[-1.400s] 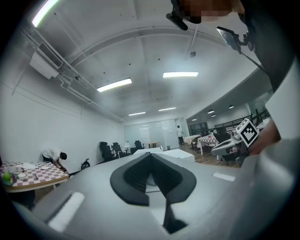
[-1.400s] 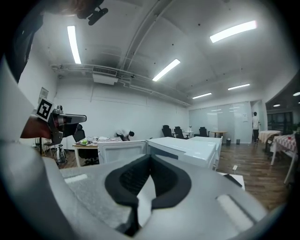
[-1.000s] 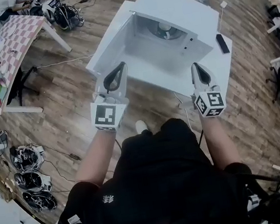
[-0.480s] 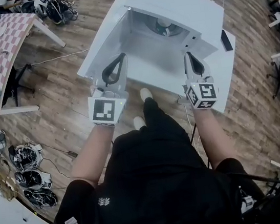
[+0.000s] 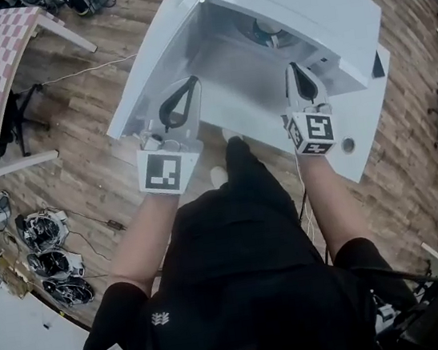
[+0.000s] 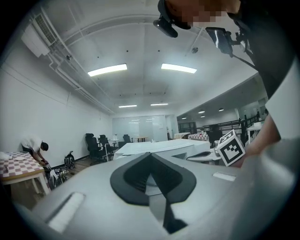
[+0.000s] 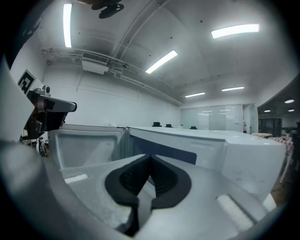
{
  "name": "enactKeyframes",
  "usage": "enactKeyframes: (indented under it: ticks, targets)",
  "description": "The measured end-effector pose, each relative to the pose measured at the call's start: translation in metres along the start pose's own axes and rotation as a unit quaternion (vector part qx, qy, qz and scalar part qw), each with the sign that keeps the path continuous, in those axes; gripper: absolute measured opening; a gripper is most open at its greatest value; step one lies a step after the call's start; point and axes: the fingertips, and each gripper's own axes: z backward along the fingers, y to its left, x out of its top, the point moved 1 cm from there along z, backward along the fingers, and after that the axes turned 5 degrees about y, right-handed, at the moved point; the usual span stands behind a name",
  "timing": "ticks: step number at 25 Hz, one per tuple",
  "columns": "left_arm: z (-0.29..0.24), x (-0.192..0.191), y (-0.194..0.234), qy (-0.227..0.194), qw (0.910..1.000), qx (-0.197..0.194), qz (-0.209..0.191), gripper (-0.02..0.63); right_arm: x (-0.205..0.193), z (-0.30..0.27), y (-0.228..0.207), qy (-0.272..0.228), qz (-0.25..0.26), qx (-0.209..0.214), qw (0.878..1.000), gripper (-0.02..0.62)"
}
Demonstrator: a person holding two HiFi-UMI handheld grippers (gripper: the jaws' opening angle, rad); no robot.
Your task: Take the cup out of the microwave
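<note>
The pale, round cup (image 5: 270,33) stands deep inside the cavity of the white box-shaped microwave (image 5: 317,11). It is only partly visible in the head view, because the front edge of the oven's top covers part of it. Its axis appears upright. No view shows whether it has a handle or which way one would face.

The white microwave door (image 5: 151,66) is swung fully open to the left, so the cavity mouth is unobstructed. The oven sits on a white table (image 5: 366,153).

The right gripper (image 5: 294,72) is at the cavity mouth. Its dark pads are pressed together with nothing between them. The left gripper (image 5: 189,87) is level with it, just inside the open door. Its jaws are also closed and empty.

Key relation: the cup lies ahead of the right gripper and slightly to its left, further into the cavity. It is well apart from the left gripper. The right hand is therefore the nearer one.

Judgement: the reach is under way and no grasp has been made. The right jaws must be opened before they can straddle the cup's wall.
</note>
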Motion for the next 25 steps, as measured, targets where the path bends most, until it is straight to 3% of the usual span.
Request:
enactKeyframes:
  ticks: [4,8,10,12,20,25]
  targets:
    - [-0.031,-0.019,0.006,0.009,0.9998,-0.016,0.009,0.005,-0.016,-0.037,-0.008,0.009,0.007,-0.002,1.000,0.002]
    - [-0.058,-0.033,0.011,0.023,0.9989,-0.023,0.033,0.005,-0.034,-0.066,-0.019,0.027,0.009,-0.006,1.000,0.062]
    - [-0.070,-0.041,0.014,0.032,0.9983,-0.027,0.039,0.005,-0.042,-0.079,-0.023,0.035,0.007,-0.010,0.999,0.123]
    - [-0.082,-0.049,0.015,0.039,0.9980,-0.035,0.036,0.005,-0.050,-0.092,-0.024,0.042,0.003,-0.010,0.999,0.237]
    - [-0.118,-0.069,0.016,0.041,0.9965,-0.060,0.041,0.006,-0.067,-0.136,-0.027,0.041,-0.019,0.000,0.999,0.335]
    - [-0.133,-0.077,0.020,0.050,0.9959,-0.063,0.042,0.005,-0.072,-0.159,-0.030,0.041,-0.029,0.004,0.999,0.353]
